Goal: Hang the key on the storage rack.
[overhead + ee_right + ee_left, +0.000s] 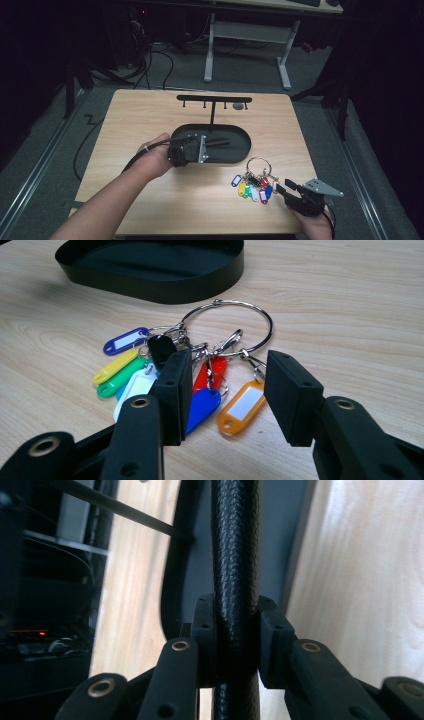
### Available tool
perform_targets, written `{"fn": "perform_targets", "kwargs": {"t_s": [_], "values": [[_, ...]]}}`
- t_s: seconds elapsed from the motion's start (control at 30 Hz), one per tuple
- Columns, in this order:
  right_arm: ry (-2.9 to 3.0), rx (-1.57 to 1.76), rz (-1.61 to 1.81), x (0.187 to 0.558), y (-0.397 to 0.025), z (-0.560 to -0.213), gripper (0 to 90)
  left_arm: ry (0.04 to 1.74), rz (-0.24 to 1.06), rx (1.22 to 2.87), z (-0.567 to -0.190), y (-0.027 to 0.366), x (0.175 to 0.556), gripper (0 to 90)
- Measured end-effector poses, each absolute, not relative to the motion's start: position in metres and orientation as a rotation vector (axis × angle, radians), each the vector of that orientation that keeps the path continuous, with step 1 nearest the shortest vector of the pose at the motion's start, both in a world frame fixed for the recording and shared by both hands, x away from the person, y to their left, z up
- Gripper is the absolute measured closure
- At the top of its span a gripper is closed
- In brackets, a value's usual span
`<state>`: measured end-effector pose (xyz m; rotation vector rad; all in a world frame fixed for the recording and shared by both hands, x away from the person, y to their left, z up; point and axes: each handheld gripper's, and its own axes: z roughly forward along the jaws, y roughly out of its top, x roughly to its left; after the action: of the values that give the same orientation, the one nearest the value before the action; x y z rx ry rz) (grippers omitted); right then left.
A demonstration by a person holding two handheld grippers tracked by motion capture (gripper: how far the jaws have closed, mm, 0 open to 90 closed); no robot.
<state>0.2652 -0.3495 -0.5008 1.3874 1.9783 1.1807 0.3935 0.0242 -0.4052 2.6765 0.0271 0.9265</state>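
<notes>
A black key stand has an oval tray [236, 146] as its base, with a thin post and a crossbar with hooks [214, 98] behind it. My left gripper [192, 150] sits at the tray's near left edge. In the left gripper view it [235, 630] is shut on the tray's textured black wall [235, 540]. A steel key ring [258, 165] with several coloured tags [252, 187] lies on the table by the right front. My right gripper [281, 190] is open just right of the tags. Seen along its jaws [227, 390], the ring [265, 320] and tags lie just ahead.
The wooden table [150, 120] ends close behind my right hand at the front edge. A small dark object [239, 106] hangs near the crossbar's right end. Beyond the table stand a white desk frame [247, 35] and cables on a dark floor.
</notes>
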Motion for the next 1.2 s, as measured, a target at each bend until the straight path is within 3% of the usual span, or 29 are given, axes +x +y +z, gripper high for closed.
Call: {"fn": "perform_targets", "kwargs": {"t_s": [1.2], "values": [[1.96, 1.402, 1.222, 0.263, -0.356, -0.499, 55.2, -0.106, 1.024, 2.662, -0.442, -0.027, 0.436, 73.9]]}}
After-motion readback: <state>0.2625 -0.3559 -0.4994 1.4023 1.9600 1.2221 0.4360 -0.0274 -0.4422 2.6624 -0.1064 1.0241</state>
